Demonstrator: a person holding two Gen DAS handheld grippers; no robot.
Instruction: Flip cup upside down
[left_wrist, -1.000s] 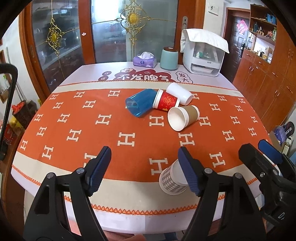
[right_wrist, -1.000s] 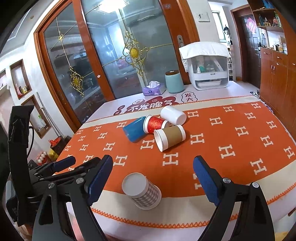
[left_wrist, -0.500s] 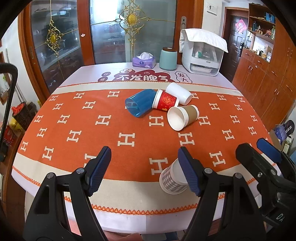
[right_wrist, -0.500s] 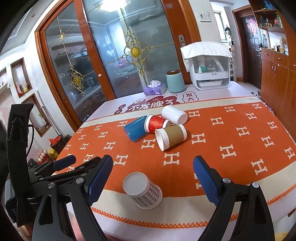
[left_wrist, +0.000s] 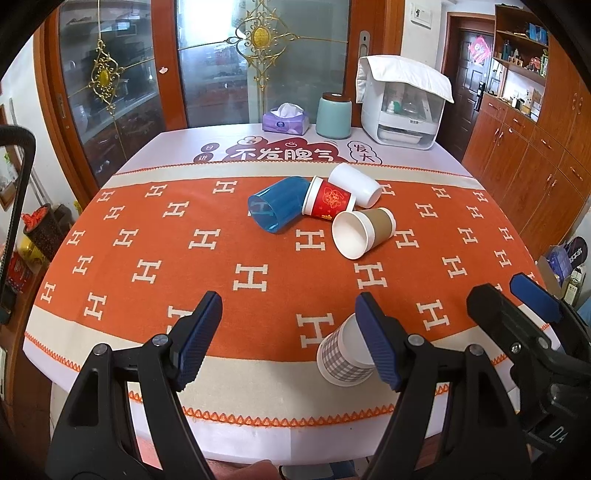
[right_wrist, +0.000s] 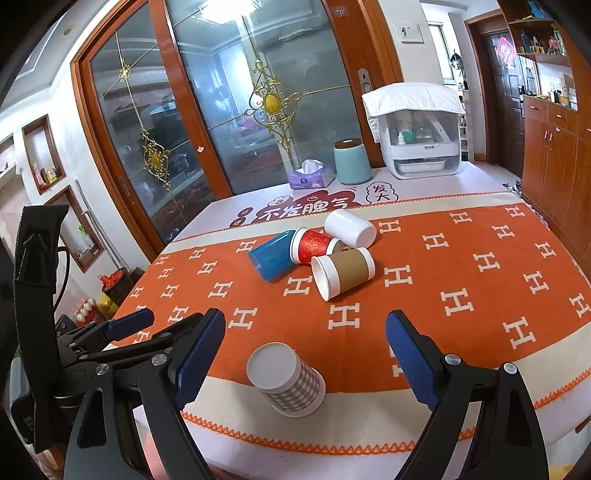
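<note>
A grey checked paper cup (right_wrist: 286, 380) stands upside down near the table's front edge; in the left wrist view (left_wrist: 341, 356) my right finger partly hides it. Four cups lie on their sides mid-table: a blue one (left_wrist: 277, 208), a red one (left_wrist: 328, 201), a white one (left_wrist: 356, 184) and a brown-sleeved one (left_wrist: 364, 230). My left gripper (left_wrist: 290, 338) is open and empty above the front edge. My right gripper (right_wrist: 304, 363) is open and empty, with the checked cup between its fingers' lines but apart from them.
The orange H-patterned cloth (left_wrist: 147, 258) covers the table. At the far end stand a purple tissue box (left_wrist: 286, 120), a teal canister (left_wrist: 334, 114) and a white covered appliance (left_wrist: 402, 103). Wooden cabinets (left_wrist: 535, 147) stand to the right.
Both grippers have lifted back very slightly; the view is a little higher. The cups have not moved.
</note>
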